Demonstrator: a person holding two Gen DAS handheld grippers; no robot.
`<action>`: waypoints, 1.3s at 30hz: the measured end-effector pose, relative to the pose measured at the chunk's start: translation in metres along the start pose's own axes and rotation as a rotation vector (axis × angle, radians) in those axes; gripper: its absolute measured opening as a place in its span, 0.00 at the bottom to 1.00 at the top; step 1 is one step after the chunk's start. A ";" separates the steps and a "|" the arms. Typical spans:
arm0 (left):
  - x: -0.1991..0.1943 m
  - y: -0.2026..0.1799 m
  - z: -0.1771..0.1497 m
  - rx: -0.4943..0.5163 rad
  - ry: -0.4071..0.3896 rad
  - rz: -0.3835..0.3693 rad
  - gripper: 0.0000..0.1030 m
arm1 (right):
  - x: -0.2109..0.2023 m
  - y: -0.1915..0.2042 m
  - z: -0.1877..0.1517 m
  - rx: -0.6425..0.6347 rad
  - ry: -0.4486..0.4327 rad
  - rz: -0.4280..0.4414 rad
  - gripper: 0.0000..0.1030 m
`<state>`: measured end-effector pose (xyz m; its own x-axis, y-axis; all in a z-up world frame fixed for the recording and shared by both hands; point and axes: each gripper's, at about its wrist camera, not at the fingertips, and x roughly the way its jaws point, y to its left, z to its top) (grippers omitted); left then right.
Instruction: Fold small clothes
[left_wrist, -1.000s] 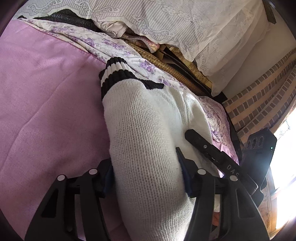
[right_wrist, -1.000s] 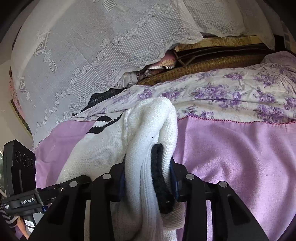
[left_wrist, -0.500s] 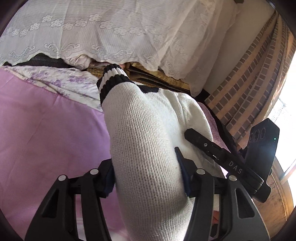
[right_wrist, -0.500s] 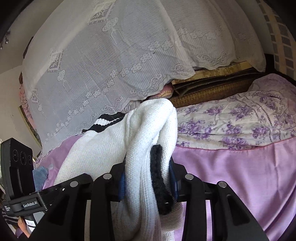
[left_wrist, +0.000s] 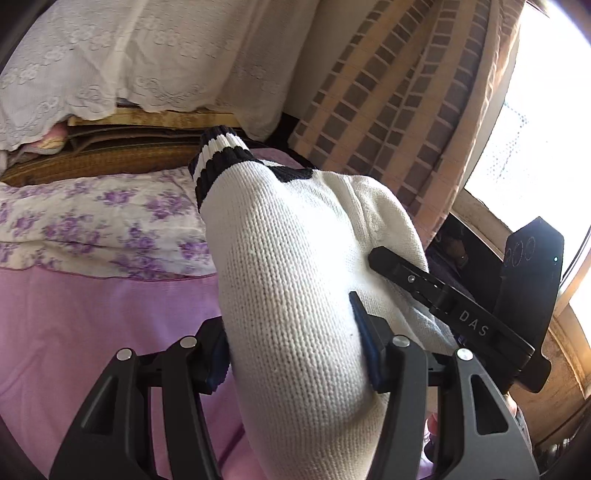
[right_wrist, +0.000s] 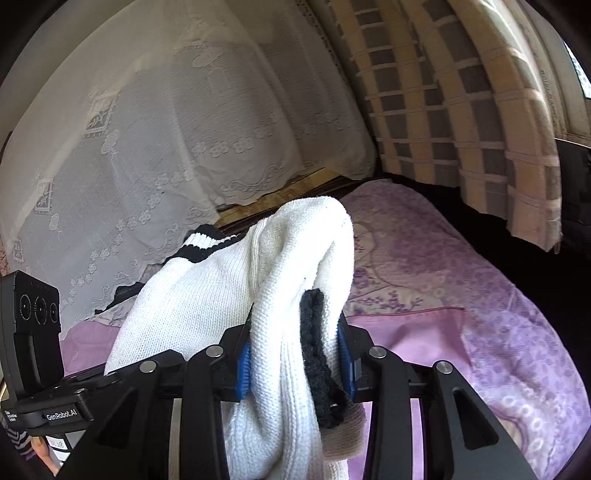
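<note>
A small white knit sweater (left_wrist: 295, 280) with black trim and a black-and-white striped cuff (left_wrist: 218, 158) is held up above a pink bed cover (left_wrist: 92, 325). My left gripper (left_wrist: 291, 354) is shut on a thick bunch of it. My right gripper (right_wrist: 295, 354) is shut on another bunch of the sweater (right_wrist: 280, 266), with a black edge (right_wrist: 317, 354) between its blue pads. The sweater hangs between the two grippers. The right gripper shows at the right of the left wrist view (left_wrist: 454, 314).
A floral purple quilt (left_wrist: 99, 225) lies at the back of the bed. Behind it are stacked bedding under a white lace cover (right_wrist: 184, 140) and a checked curtain (right_wrist: 461, 103). A bright window (left_wrist: 539, 118) is at the right.
Both grippers have risen and tilted upward with the sweater, lifting it off the pink cover. The views now show more curtain and window and less bed.
</note>
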<state>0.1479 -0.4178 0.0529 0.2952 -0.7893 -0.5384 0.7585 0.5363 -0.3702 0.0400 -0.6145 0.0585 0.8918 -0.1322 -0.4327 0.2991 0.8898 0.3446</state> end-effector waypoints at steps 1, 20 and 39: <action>0.014 -0.009 0.000 0.014 0.011 -0.009 0.53 | -0.002 -0.016 0.000 0.011 -0.002 -0.019 0.36; 0.092 -0.003 -0.044 -0.069 0.109 -0.047 0.55 | 0.021 -0.108 -0.032 0.172 0.029 -0.215 0.47; 0.037 -0.004 -0.065 -0.031 0.064 0.007 0.72 | -0.017 -0.064 -0.062 0.003 -0.031 -0.192 0.27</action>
<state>0.1185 -0.4298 -0.0151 0.2623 -0.7651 -0.5880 0.7375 0.5519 -0.3891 -0.0155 -0.6415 -0.0078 0.8284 -0.3124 -0.4648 0.4654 0.8457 0.2611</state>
